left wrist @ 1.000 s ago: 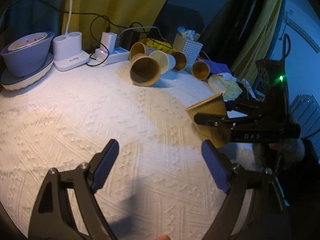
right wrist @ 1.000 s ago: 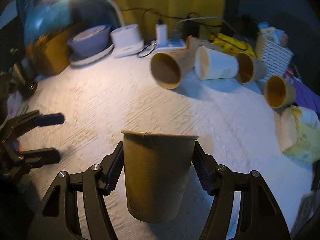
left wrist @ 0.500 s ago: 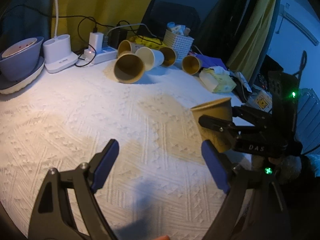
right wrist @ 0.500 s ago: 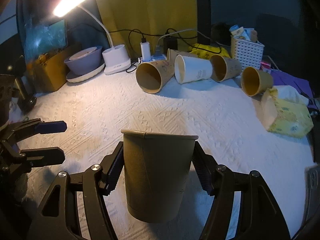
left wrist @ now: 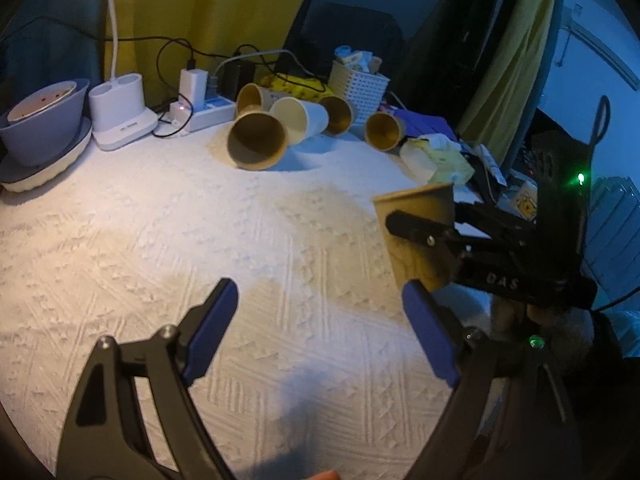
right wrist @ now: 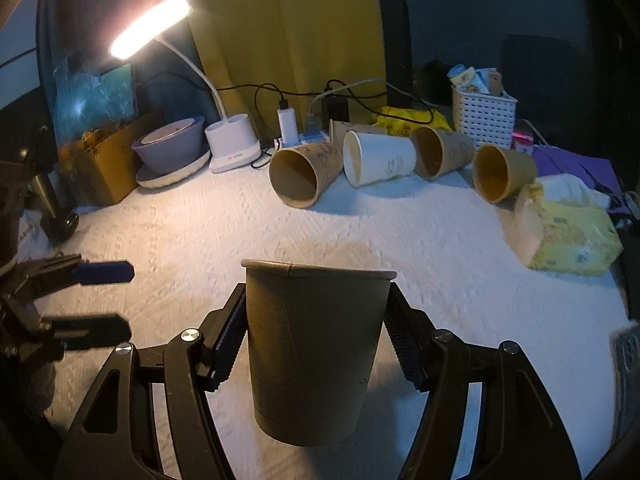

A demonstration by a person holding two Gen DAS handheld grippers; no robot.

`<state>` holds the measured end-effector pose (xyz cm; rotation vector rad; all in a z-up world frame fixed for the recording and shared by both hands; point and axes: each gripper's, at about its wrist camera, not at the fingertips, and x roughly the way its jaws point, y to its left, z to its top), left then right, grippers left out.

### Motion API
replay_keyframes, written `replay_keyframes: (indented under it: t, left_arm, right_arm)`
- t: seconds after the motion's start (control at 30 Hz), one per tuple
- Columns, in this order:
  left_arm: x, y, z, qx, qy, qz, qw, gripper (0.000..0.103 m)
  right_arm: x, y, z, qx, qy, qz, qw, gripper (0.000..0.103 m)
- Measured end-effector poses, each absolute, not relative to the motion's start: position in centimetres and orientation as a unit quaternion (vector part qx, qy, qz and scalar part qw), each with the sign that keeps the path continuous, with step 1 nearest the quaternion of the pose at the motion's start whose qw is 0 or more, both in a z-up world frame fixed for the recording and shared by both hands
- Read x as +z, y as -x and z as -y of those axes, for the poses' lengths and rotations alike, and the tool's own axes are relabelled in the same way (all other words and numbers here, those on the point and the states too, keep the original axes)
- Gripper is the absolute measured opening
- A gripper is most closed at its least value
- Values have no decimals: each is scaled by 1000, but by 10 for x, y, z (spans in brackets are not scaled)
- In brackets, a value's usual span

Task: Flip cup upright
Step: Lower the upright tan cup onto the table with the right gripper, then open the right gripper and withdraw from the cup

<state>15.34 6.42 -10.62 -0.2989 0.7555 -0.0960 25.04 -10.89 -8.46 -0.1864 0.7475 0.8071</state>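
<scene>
My right gripper [right wrist: 316, 344] is shut on a brown paper cup [right wrist: 312, 352], held upright with its mouth up, above the white textured tablecloth [right wrist: 440, 240]. The same cup [left wrist: 418, 236] shows in the left wrist view at the right, clamped in the right gripper [left wrist: 424, 236]. My left gripper [left wrist: 320, 332] is open and empty over the cloth, to the left of the cup. Several more paper cups lie on their sides at the back: a brown one [right wrist: 302, 176], a white one [right wrist: 378, 158] and two brown ones [right wrist: 440, 152] [right wrist: 502, 172].
A lit desk lamp [right wrist: 152, 28] on a white base [right wrist: 232, 144], a grey bowl on a plate [right wrist: 170, 148], a power strip with chargers [left wrist: 200, 108], a white basket [right wrist: 484, 114] and a yellow tissue pack [right wrist: 568, 236] line the back and right.
The right gripper has stayed shut on the cup, which has gone from tilted to upright. Both grippers have shifted slightly; the left stays open.
</scene>
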Motion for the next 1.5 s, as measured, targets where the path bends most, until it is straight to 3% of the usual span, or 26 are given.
replay_keyframes:
  t: [1.0,1.1,1.5]
  left_arm:
    - [-105,-133,-47,-59,131,-363,921,86]
    - [-104,-129,-47,-58,134,-362,921,86]
    - [-102,-109,-39,-61,120,-358,924,86]
  right_arm:
    - [-95,-211,122,357,119,-360,854,70]
    - [-97,-207,122,349,126,-365,854,77]
    - [-98,-183,132,321,121,-394,853,77]
